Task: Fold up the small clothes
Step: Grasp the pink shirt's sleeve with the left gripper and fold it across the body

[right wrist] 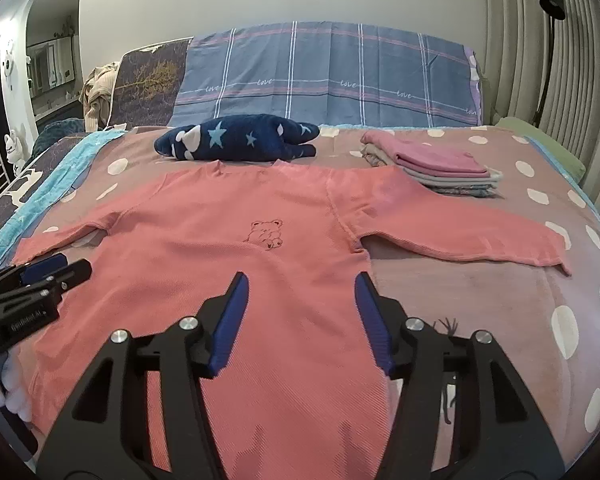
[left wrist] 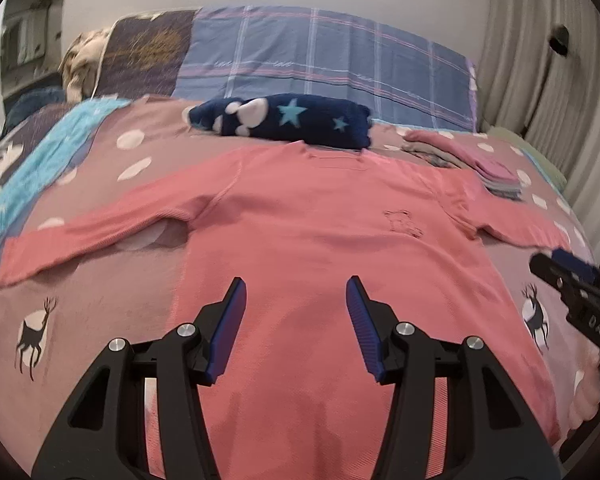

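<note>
Both grippers, left (left wrist: 296,328) and right (right wrist: 300,326), hover with jaws spread over the shirt (right wrist: 228,248), flat on the bed (right wrist: 480,300). Stack (right wrist: 440,168) at 1 o'clock. Risk: pinching the bedcover too.

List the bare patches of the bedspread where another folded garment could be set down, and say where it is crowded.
Free: the bedspread below the pink shirt's right sleeve, out to the bed edge; a smaller strip between the navy star toy and the folded stack. Crowded: the middle, covered by the shirt, and the far side holding toy and stack.
</note>
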Demonstrator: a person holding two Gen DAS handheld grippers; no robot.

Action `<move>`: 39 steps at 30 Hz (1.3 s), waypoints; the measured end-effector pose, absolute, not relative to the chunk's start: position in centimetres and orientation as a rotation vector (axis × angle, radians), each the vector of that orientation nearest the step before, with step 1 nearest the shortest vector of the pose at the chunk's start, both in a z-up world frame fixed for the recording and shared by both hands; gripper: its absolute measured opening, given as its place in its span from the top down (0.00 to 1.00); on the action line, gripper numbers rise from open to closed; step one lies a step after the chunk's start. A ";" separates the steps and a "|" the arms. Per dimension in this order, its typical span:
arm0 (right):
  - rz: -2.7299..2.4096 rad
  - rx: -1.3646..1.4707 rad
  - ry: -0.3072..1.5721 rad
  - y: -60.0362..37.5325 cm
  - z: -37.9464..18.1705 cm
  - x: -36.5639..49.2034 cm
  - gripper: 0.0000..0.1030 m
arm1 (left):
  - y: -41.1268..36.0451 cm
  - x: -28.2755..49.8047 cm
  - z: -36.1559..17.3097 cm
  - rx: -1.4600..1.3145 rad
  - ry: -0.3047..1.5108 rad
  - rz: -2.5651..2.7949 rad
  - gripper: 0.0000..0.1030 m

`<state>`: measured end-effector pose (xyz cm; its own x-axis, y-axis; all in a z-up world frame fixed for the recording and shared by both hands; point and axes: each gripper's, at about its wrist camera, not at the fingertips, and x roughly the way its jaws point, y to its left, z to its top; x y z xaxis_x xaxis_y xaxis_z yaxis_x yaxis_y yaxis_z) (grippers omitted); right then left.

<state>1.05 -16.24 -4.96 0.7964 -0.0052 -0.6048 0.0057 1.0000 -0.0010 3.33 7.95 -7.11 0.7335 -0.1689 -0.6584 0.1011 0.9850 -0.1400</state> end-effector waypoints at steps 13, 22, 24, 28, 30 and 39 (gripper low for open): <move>-0.013 0.009 0.726 -16.8 -7.3 4.4 0.36 | 34.8 4.7 -13.7 -0.831 0.732 0.285 0.48; 0.008 -0.029 0.736 -15.8 -8.0 5.7 0.35 | 41.2 7.8 -16.5 -1.047 0.690 0.376 0.51; 0.008 -0.039 0.740 -15.9 -8.1 6.0 0.35 | 41.6 8.8 -16.4 -1.030 0.677 0.409 0.81; 0.007 -0.013 0.757 -16.9 -8.3 6.6 0.35 | 39.8 11.6 -13.1 -0.946 0.640 0.362 1.00; 0.004 0.011 0.772 -17.8 -8.5 7.0 0.35 | 36.7 13.7 -9.7 -0.831 0.616 0.271 1.00; 0.001 0.108 0.803 -20.8 -9.1 7.9 0.35 | 11.9 19.3 -0.7 -0.389 0.592 -0.270 0.98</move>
<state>7.90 -20.85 -9.12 0.6952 0.0418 -0.7176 0.0404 0.9945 0.0971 19.33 11.93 -0.70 0.7982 -0.3544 -0.4871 0.1347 0.8931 -0.4292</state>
